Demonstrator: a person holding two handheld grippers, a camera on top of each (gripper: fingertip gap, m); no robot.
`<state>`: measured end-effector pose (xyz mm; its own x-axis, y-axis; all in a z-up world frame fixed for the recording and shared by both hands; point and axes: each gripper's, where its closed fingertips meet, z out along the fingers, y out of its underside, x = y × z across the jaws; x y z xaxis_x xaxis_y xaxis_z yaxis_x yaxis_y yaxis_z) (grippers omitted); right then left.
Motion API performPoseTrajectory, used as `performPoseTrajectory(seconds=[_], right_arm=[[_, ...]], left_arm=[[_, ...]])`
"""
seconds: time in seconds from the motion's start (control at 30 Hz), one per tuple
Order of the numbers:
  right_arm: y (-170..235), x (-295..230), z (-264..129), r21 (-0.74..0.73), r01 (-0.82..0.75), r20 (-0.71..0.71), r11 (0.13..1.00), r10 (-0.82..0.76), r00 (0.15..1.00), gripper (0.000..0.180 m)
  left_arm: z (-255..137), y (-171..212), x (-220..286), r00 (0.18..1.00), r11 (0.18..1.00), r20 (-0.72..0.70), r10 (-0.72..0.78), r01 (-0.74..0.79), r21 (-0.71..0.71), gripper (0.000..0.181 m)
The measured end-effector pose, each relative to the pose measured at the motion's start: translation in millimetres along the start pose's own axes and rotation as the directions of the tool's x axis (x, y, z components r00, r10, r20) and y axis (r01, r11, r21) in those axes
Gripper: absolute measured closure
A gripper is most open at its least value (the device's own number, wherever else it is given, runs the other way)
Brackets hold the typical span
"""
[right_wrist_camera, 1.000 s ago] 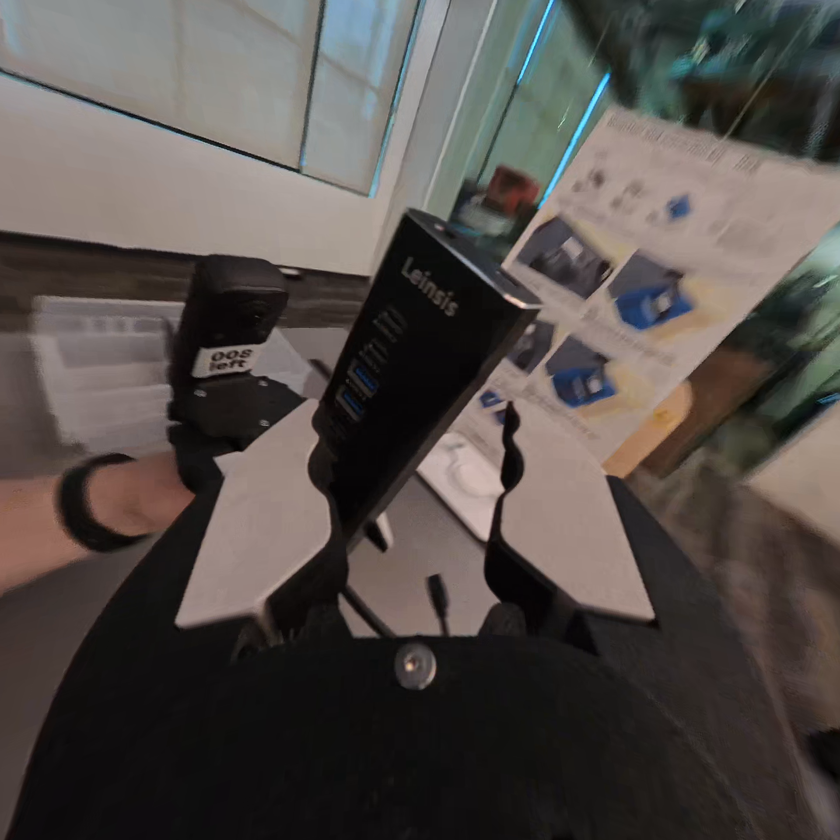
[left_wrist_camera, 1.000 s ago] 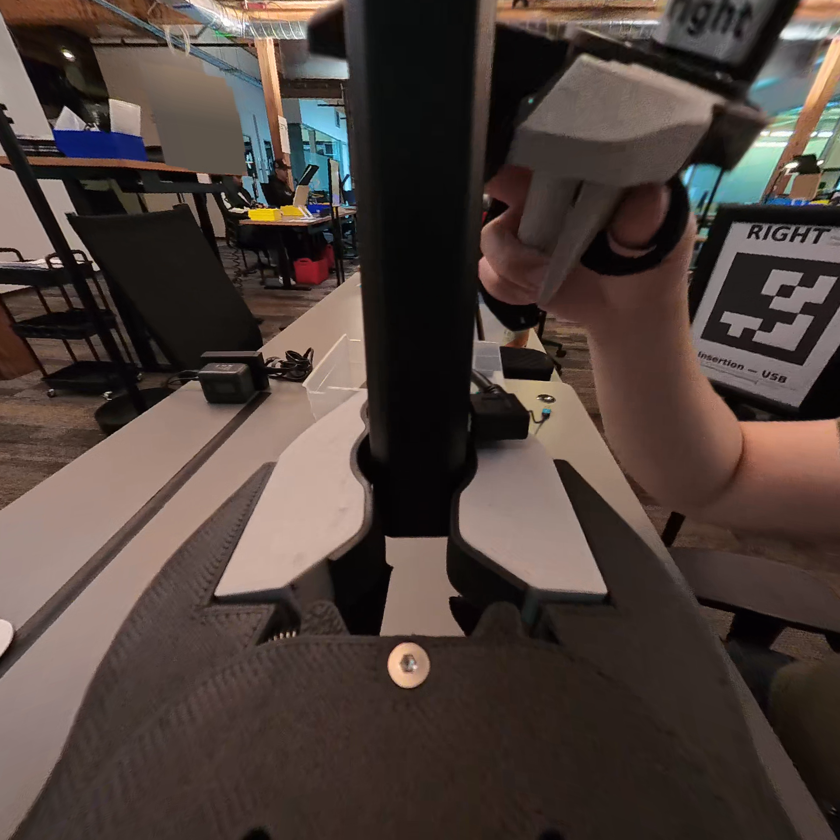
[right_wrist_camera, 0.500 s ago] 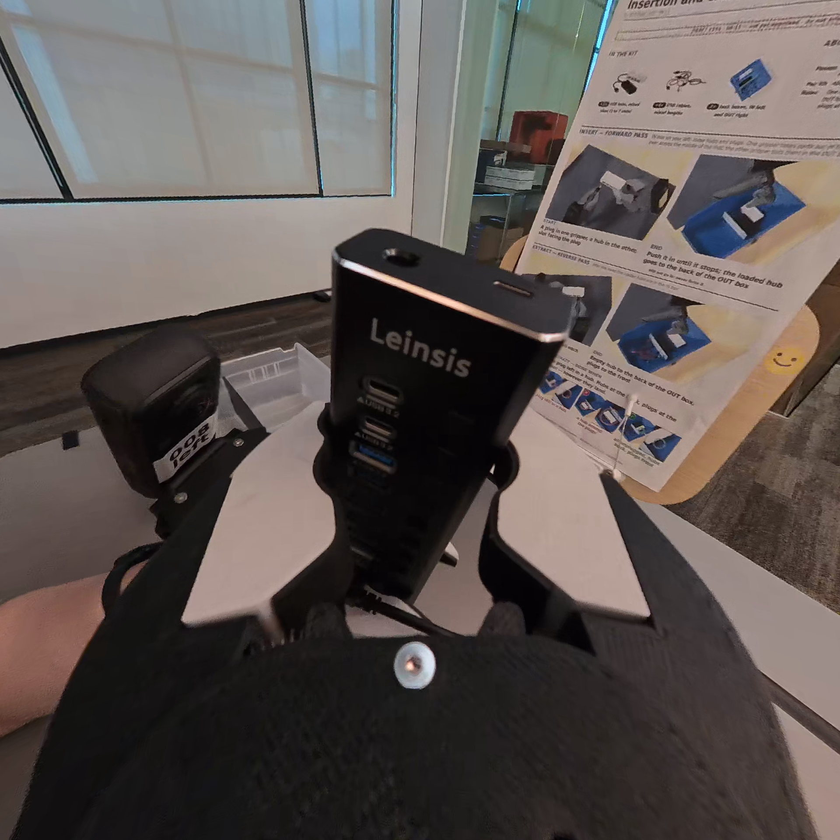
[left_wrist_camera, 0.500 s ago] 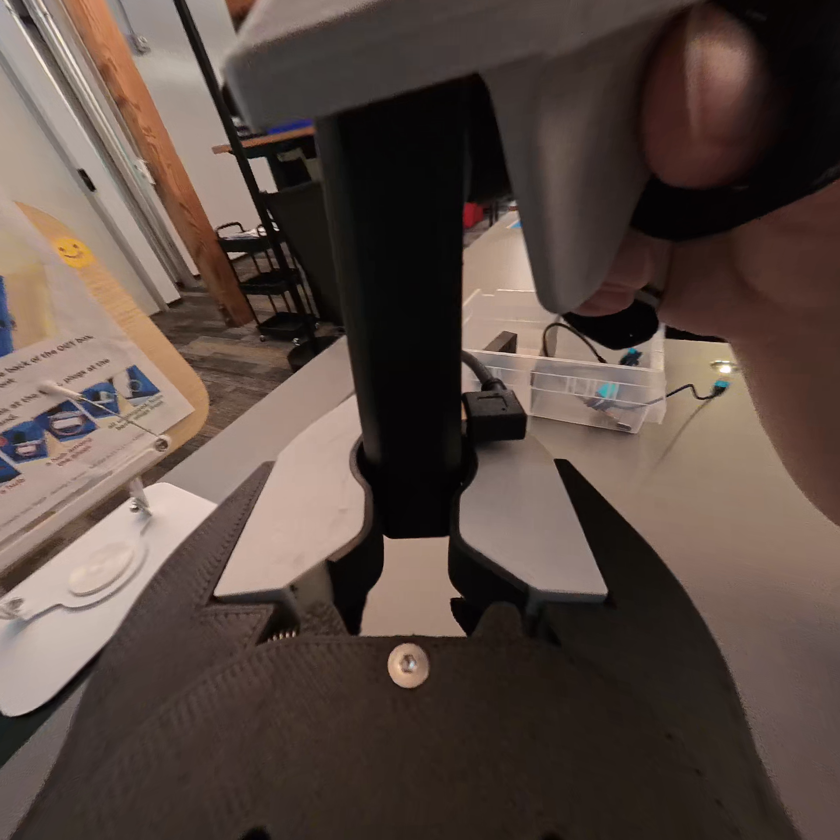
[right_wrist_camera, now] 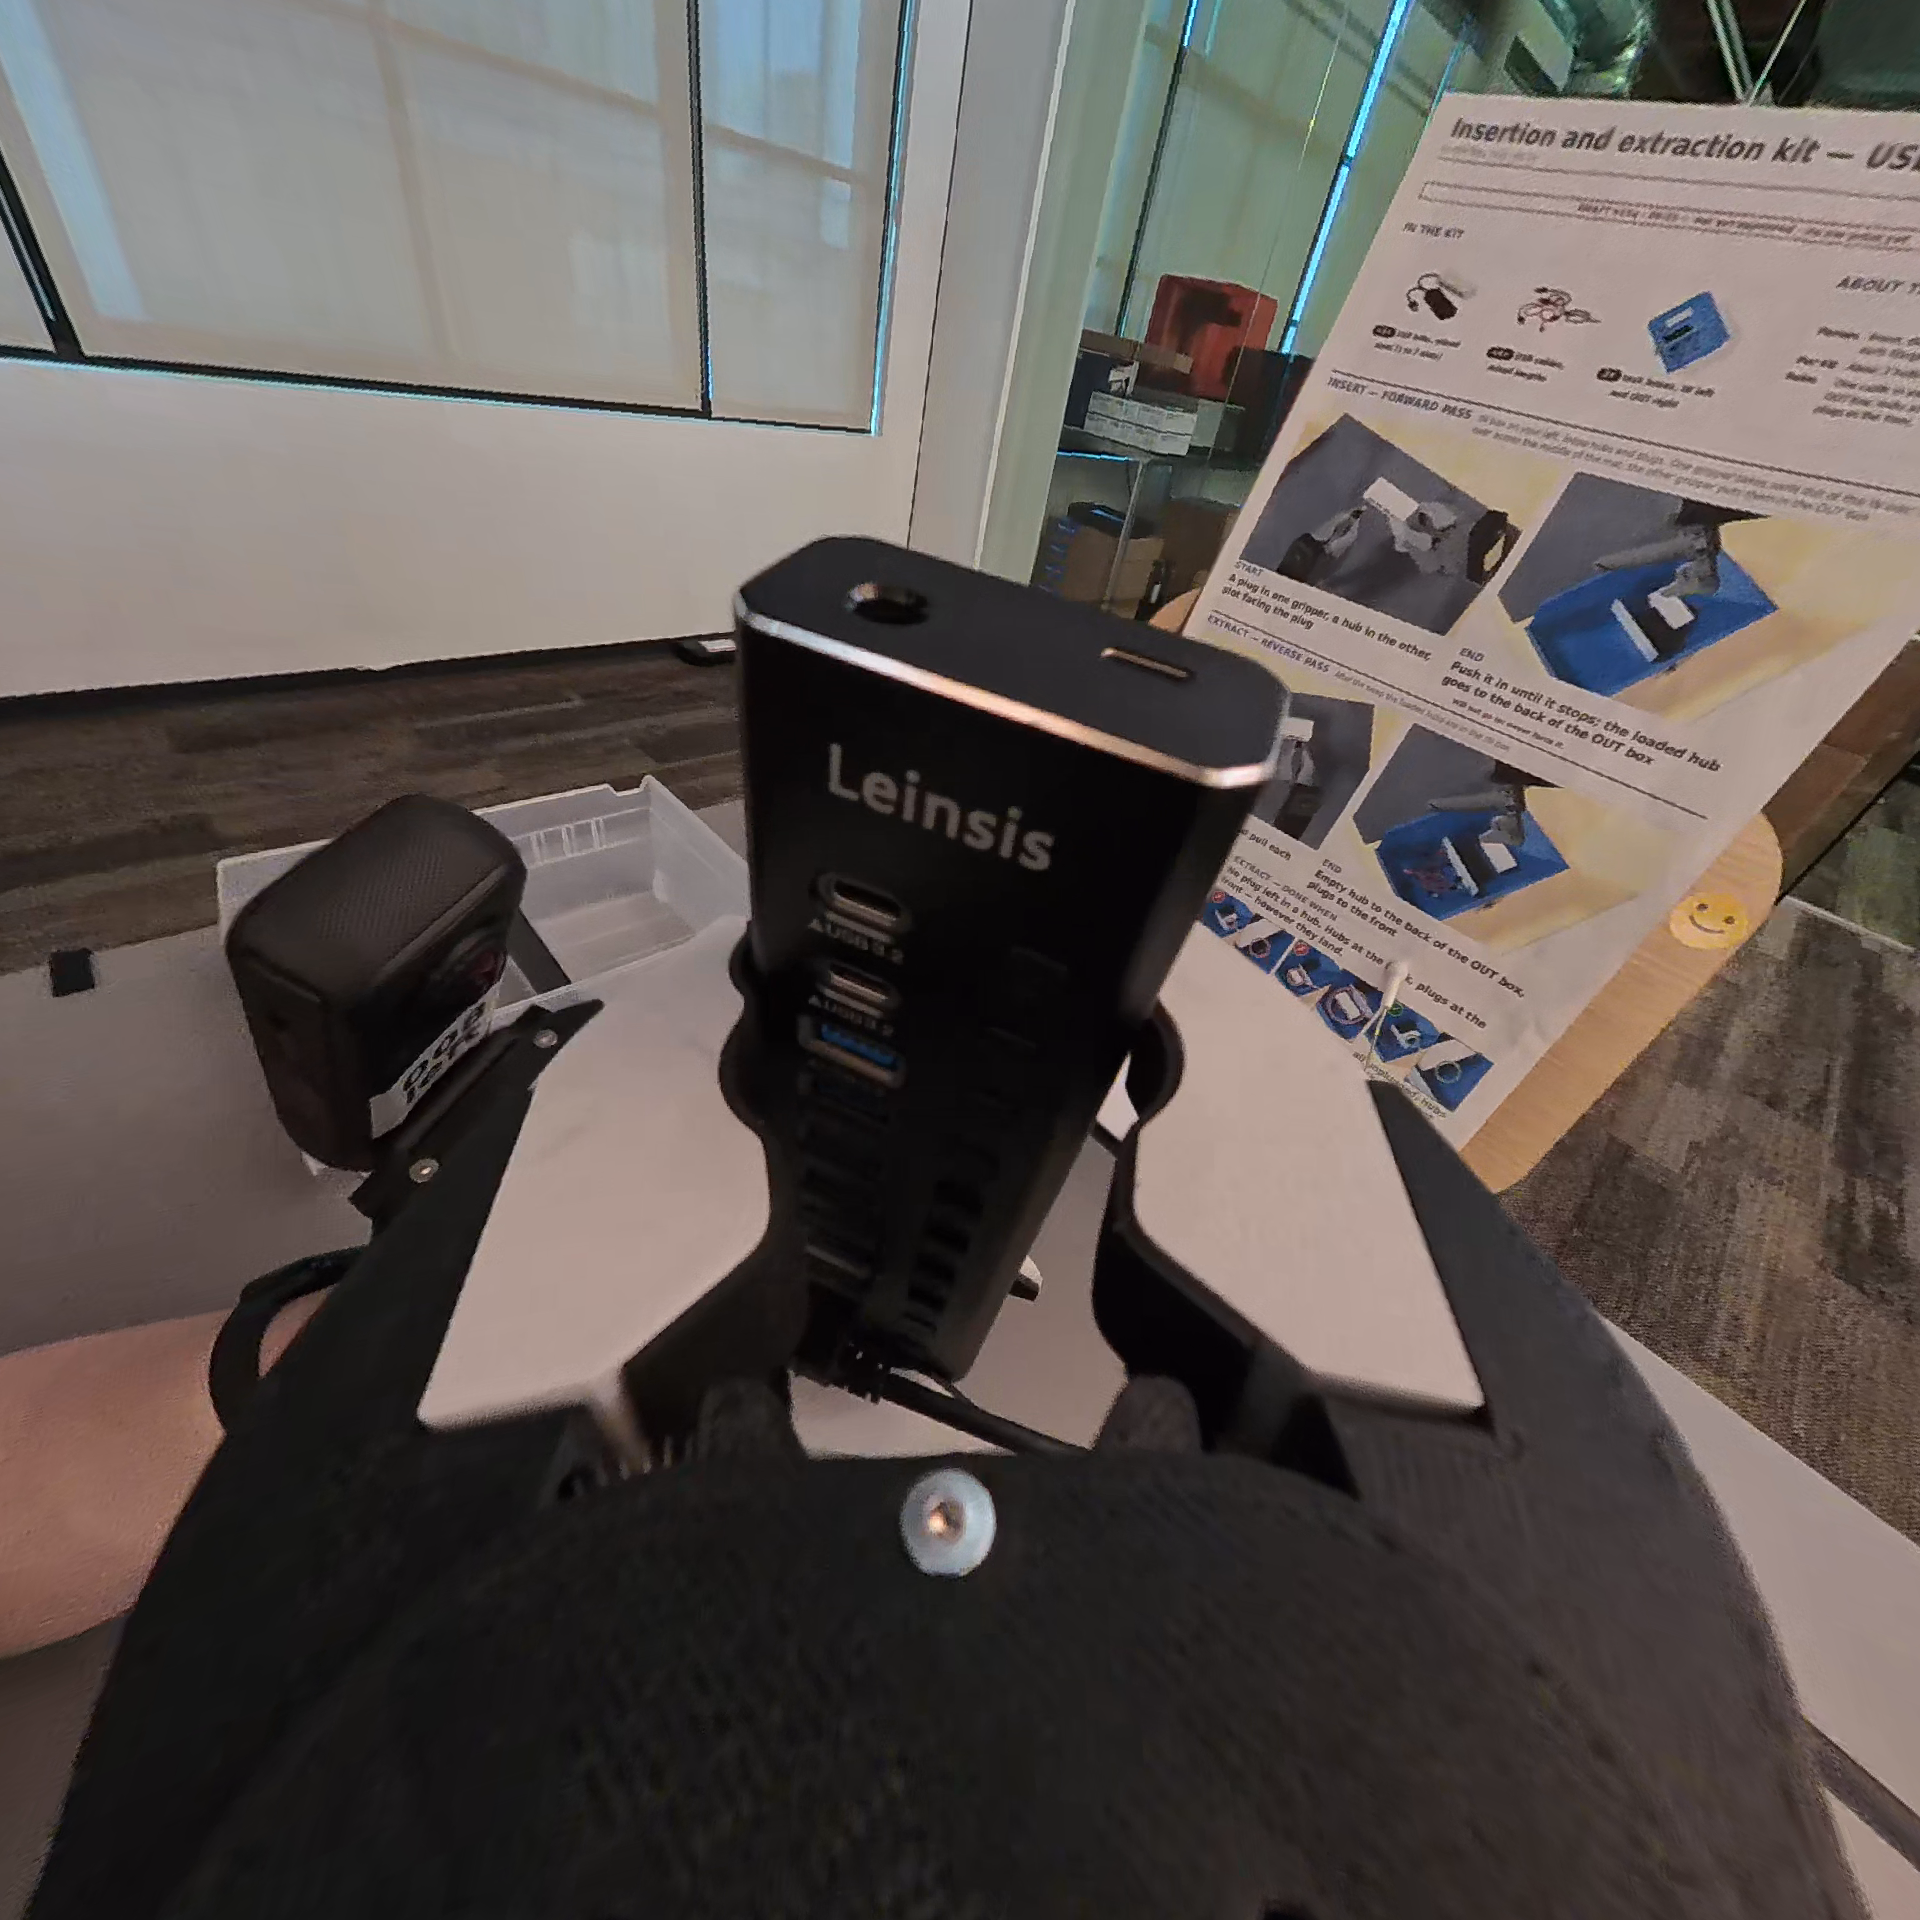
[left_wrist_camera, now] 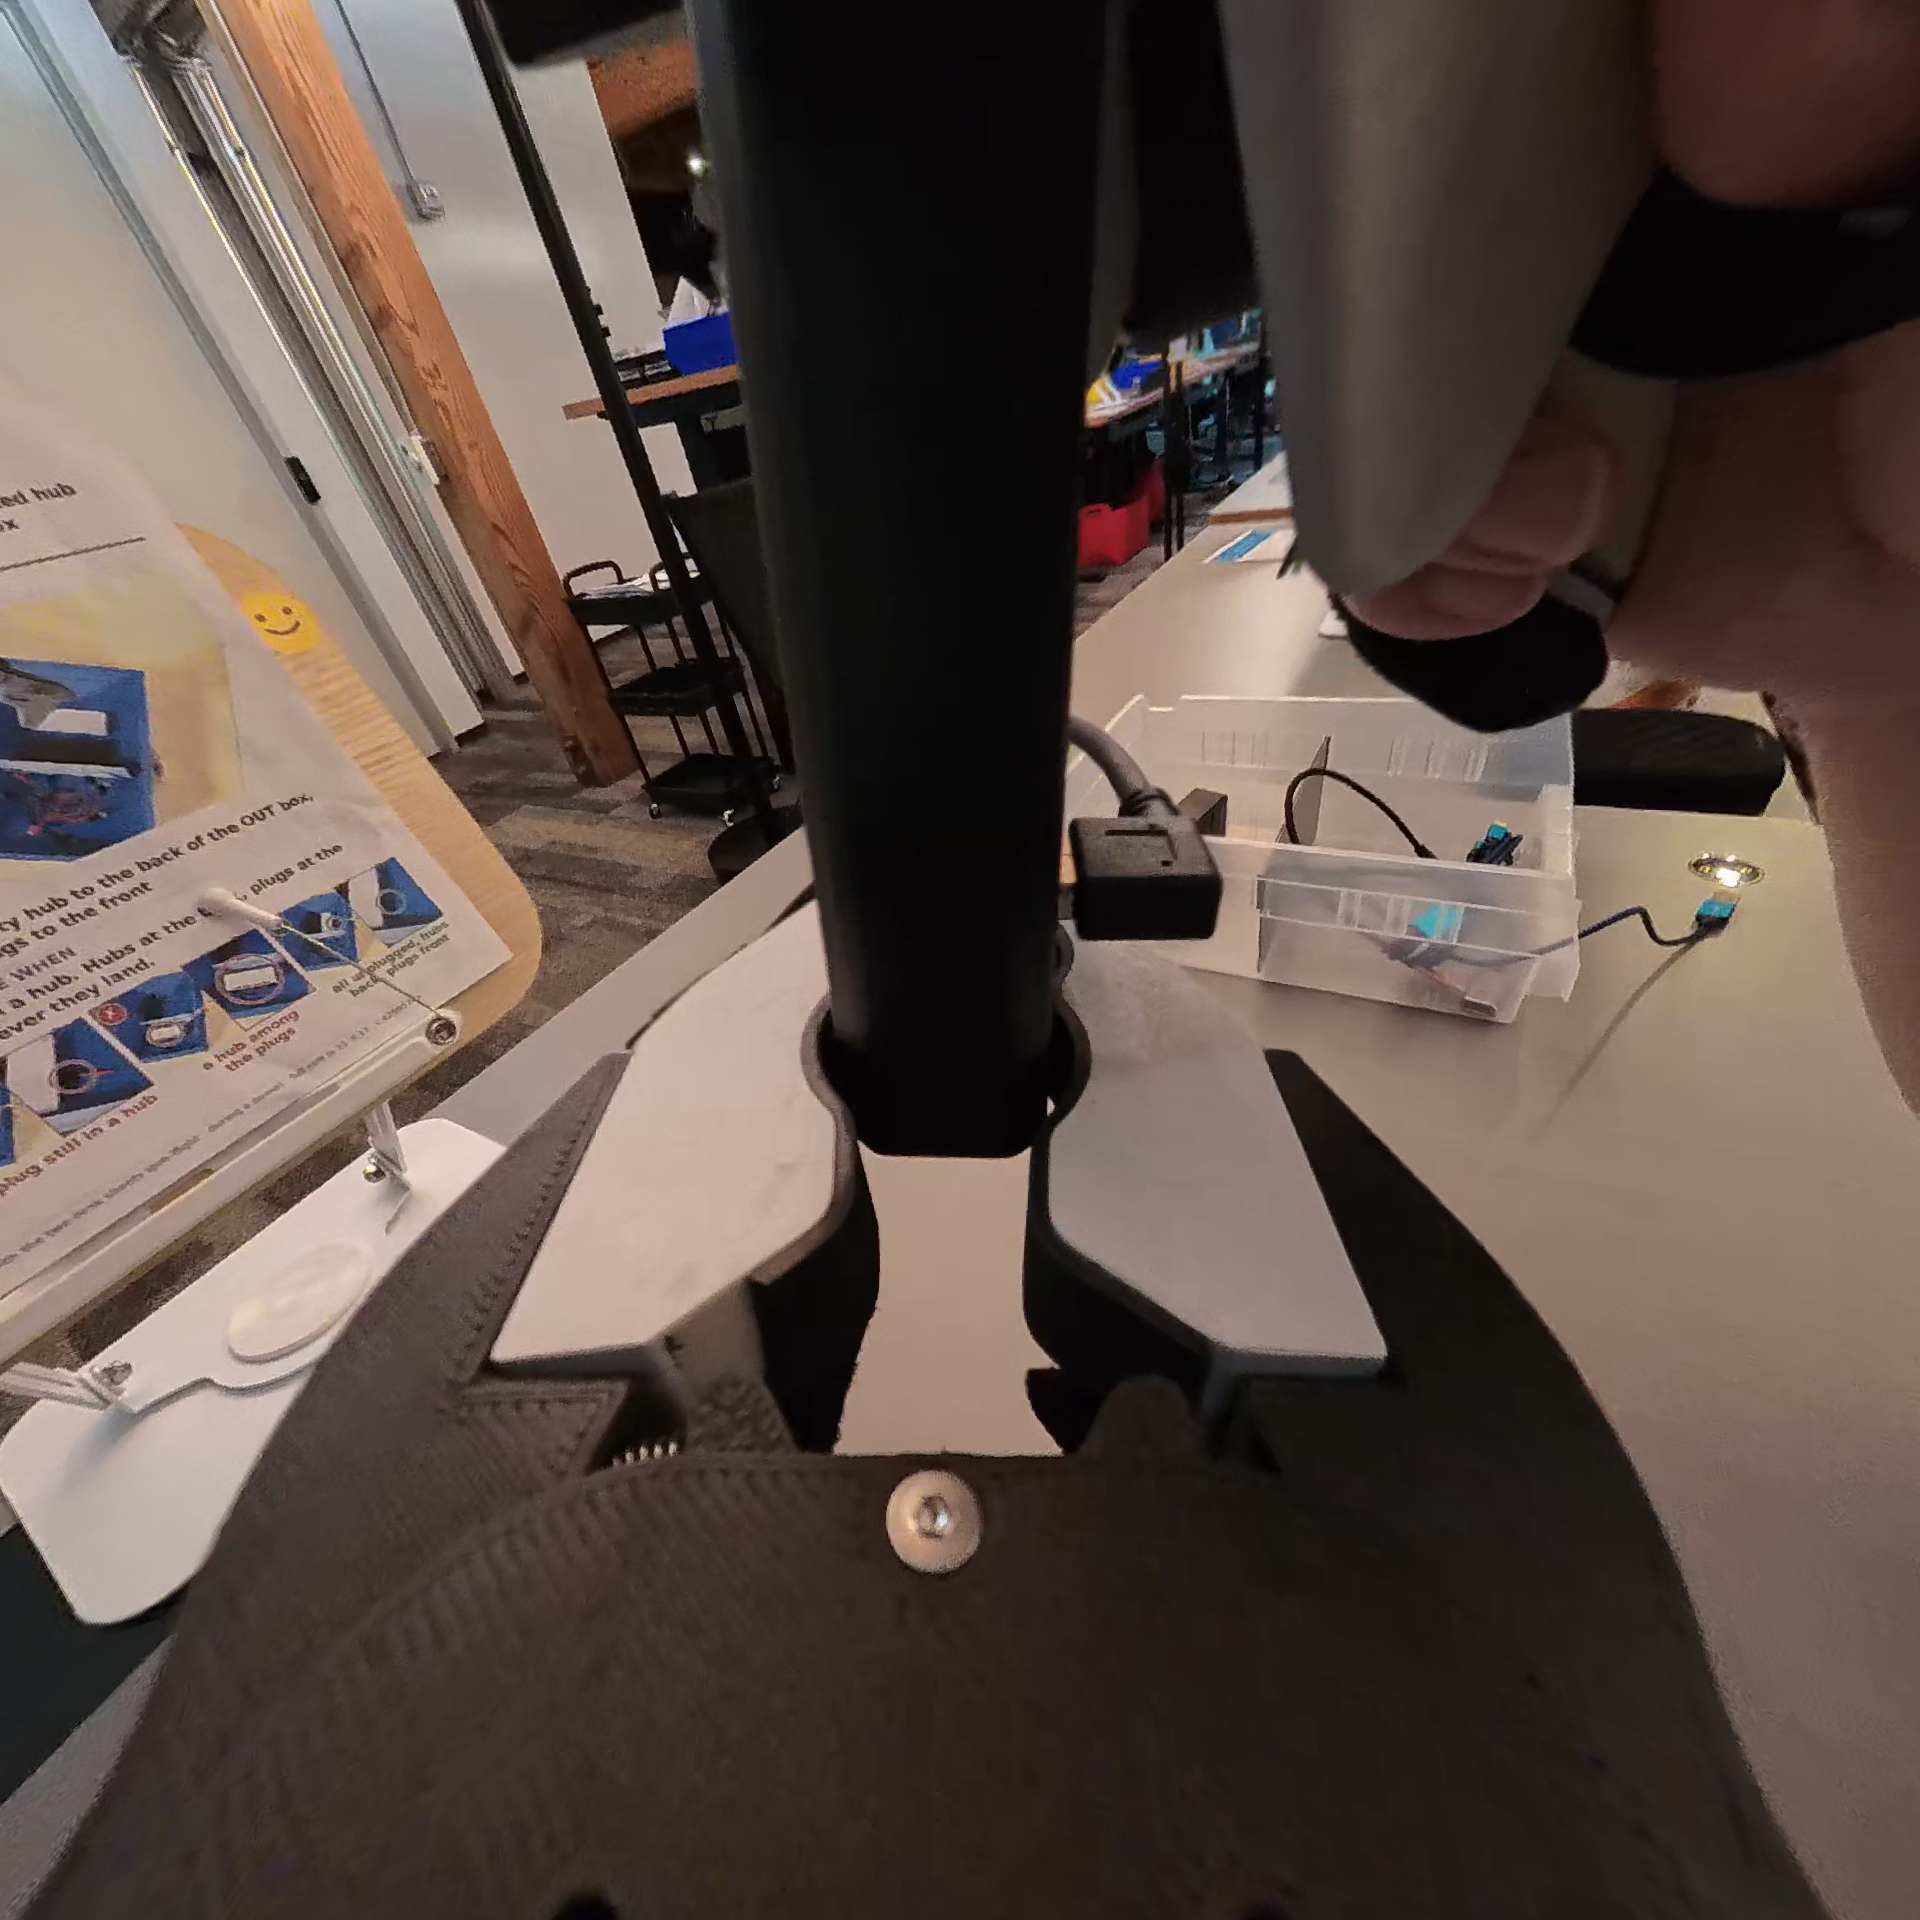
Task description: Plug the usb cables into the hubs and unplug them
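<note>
A black multi-port hub (left_wrist_camera: 914,623) stands upright between the fingers of my left gripper (left_wrist_camera: 940,1091), which is shut on its lower end. A black plug (left_wrist_camera: 1143,878) with a grey cable sticks out of the hub's right side. My right gripper (right_wrist_camera: 951,1081) is closed around the same hub (right_wrist_camera: 966,935), whose port face is towards its camera. A thin black cable (right_wrist_camera: 935,1403) leaves the hub's lower end. In the left wrist view a hand (left_wrist_camera: 1714,571) holds the right gripper's handle above the hub. The left gripper's camera (right_wrist_camera: 374,987) shows at the left of the right wrist view.
A clear plastic bin (left_wrist_camera: 1403,935) holding cables sits on the grey table (left_wrist_camera: 1558,1351), with a blue-tipped cable (left_wrist_camera: 1714,914) lying beside it. Another clear bin (right_wrist_camera: 623,873) shows behind the left gripper. An instruction sheet on a stand (left_wrist_camera: 156,935) stands at the table's edge (right_wrist_camera: 1558,520). The gap from one gripper's tips to the other's is roughly 11 cm.
One second ago my right gripper was open with the hub against one finger; now its fingers are closed on the hub. Both grippers have swung round with the hub towards the instruction sheet.
</note>
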<state>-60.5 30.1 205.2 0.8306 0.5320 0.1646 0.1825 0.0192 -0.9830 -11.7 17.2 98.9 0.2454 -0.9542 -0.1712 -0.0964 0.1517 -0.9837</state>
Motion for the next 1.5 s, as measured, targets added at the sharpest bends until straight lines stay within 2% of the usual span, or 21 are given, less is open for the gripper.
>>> performPoseTrajectory(seconds=[0.17,0.33,0.6,0.67,0.77,0.9,0.97,1.03,1.07,1.1,1.13,1.17,1.2,1.23,1.27,1.33,1.43,1.5], right_arm=[[-1,-2,0,0.0,0.001,-0.006,1.0,-0.001,1.0,0.112],[-2,-3,2,0.008,0.027,0.001,1.0,-0.027,1.0,0.11],[-7,-7,-11,-0.002,0.231,-0.048,0.973,-0.231,0.972,0.104],[-8,-9,-23,0.024,0.35,-0.081,0.937,-0.347,0.934,0.105],[-2,-8,-32,0.016,0.524,-0.163,0.852,-0.514,0.842,0.119],[20,-11,-33,-0.071,0.469,-0.106,0.88,-0.474,0.874,0.119],[18,-23,-42,-0.007,0.567,-0.101,0.824,-0.565,0.819,0.132],[19,-31,-49,0.004,0.72,-0.138,0.694,-0.712,0.688,0.149],[19,-24,-50,-0.048,0.761,-0.187,0.647,-0.754,0.63,0.147],[16,-13,-52,-0.1,0.764,-0.241,0.638,-0.76,0.604,0.139],[11,1,-54,-0.111,0.703,-0.288,0.702,-0.7,0.653,0.134],[10,15,-56,-0.079,0.56,-0.291,0.825,-0.556,0.779,0.129],[14,29,-60,-0.035,0.361,-0.264,0.932,-0.357,0.896,0.123],[23,41,-66,-0.016,0.158,-0.221,0.987,-0.158,0.962,0.114],[35,48,-74,0.011,-0.032,-0.158,0.999,0.034,0.987,0.112],[42,53,-87,0.17,-0.301,0.034,0.938,0.299,0.954,0.112],[51,72,-95,0.288,-0.467,0.227,0.836,0.414,0.881,0.11],[57,84,-92,0.284,-0.517,0.296,0.808,0.439,0.848,0.096]], left_arm=[[0,-2,8,0.995,0.998,-0.079,-0.055,0.056,0.009,0.152],[-1,-4,2,0.998,0.998,-0.05,-0.049,0.051,0.038,0.152],[-12,-16,-6,0.997,0.993,-0.037,-0.067,0.07,0.092,0.152],[-14,-19,-7,0.996,0.99,-0.039,-0.074,0.078,0.118,0.152],[-14,-23,-2,0.993,0.983,-0.07,-0.097,0.107,0.148,0.152],[-11,-22,0,0.988,0.977,-0.096,-0.125,0.139,0.162,0.153],[-14,-27,1,0.982,0.965,-0.118,-0.145,0.167,0.201,0.153],[-16,-30,2,0.978,0.955,-0.14,-0.158,0.187,0.231,0.153],[-16,-31,3,0.975,0.952,-0.154,-0.16,0.194,0.239,0.153],[-16,-32,6,0.969,0.947,-0.179,-0.171,0.212,0.242,0.153],[-15,-32,9,0.958,0.939,-0.211,-0.193,0.243,0.244,0.153],[-13,-32,13,0.945,0.929,-0.245,-0.217,0.277,0.244,0.153],[-12,-32,15,0.932,0.92,-0.271,-0.242,0.309,0.241,0.153],[-11,-31,18,0.919,0.912,-0.297,-0.26,0.335,0.239,0.153],[-9,-30,20,0.908,0.905,-0.318,-0.274,0.356,0.234,0.153],[-6,-27,22,0.901,0.907,-0.333,-0.278,0.361,0.218,0.153],[-2,-22,32,0.876,0.911,-0.393,-0.279,0.37,0.179,0.153],[1,-19,39,0.852,0.908,-0.435,-0.293,0.39,0.154,0.153]])
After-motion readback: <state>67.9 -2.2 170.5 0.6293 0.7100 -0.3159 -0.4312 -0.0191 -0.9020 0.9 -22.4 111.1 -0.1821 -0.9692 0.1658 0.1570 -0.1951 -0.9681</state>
